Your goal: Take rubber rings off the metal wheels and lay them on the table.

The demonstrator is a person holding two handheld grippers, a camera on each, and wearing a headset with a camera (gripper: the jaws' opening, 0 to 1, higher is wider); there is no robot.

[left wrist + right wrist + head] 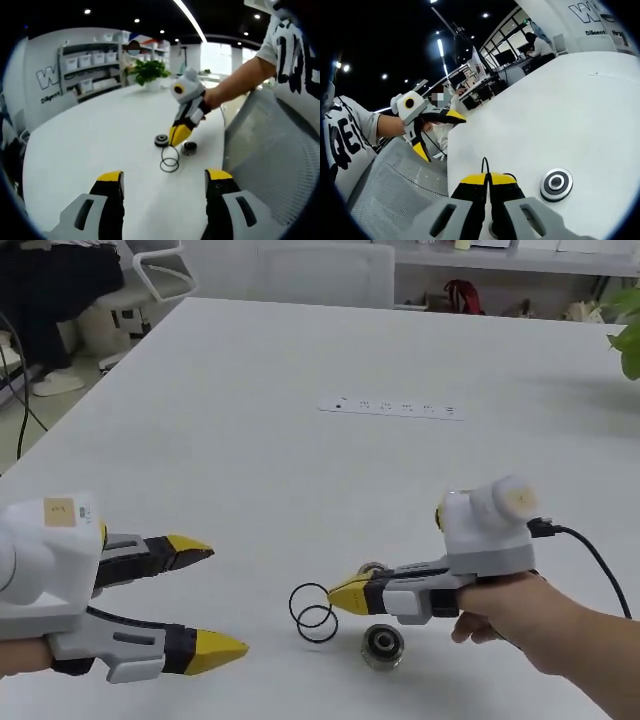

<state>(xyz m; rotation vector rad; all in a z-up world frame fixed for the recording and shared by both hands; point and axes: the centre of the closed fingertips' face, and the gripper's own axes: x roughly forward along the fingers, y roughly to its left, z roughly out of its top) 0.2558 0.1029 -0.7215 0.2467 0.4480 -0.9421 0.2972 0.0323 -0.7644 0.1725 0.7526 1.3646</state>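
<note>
Your right gripper (337,595) pinches a rubber ring (292,605), lower centre.
Your left gripper (222,600) gapes wide, empty, lower left.

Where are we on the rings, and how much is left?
Done: two rubber rings lie on the table beside two metal wheels. In hand: the right gripper, shut, seems to pinch one ring's edge; the left gripper is open. Left: release it; I cannot tell if rings remain on wheels.
</note>
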